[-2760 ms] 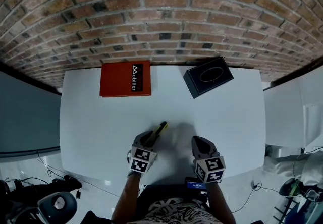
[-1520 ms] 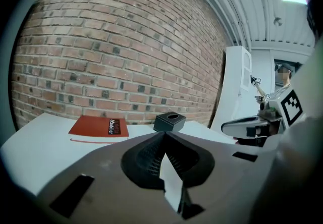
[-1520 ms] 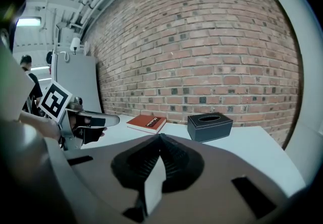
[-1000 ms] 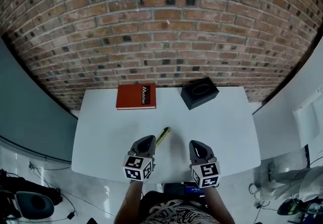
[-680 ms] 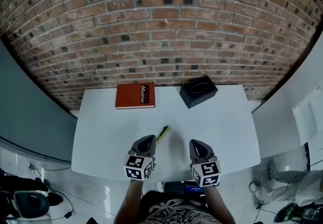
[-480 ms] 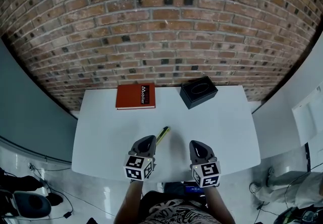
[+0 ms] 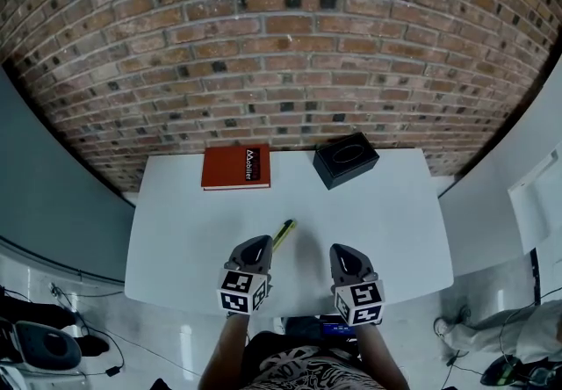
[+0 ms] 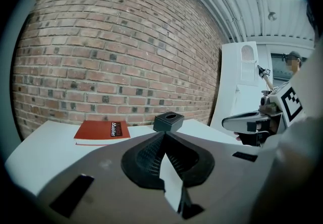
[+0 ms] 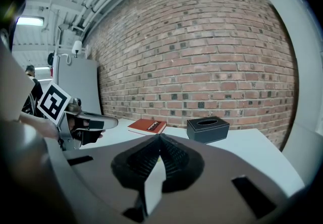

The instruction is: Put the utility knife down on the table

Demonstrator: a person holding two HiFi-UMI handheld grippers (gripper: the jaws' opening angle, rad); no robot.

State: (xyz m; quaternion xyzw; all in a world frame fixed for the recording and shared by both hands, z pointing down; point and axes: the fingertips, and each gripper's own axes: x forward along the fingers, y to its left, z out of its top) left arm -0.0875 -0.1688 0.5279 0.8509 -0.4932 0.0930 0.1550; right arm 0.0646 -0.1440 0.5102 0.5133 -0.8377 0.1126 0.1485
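Observation:
The yellow and black utility knife [image 7: 283,234] lies flat on the white table [image 7: 176,221], just beyond the tip of my left gripper [image 7: 257,244]. That gripper is shut with nothing between its jaws; in the left gripper view [image 8: 163,136] the knife is hidden below them. My right gripper [image 7: 342,251] rests level with it to the right, also shut and empty [image 9: 160,138]. Each gripper shows in the other's view: the right gripper [image 8: 247,122] and the left gripper [image 9: 96,124].
A red book [image 7: 236,167] lies at the table's back left and a black tissue box [image 7: 346,160] at the back right, both against the brick wall. Both grippers hang near the table's front edge.
Since 2.8 s ago the head view has pulled back and the left gripper has straightened behind the knife. Over the last second nothing has moved.

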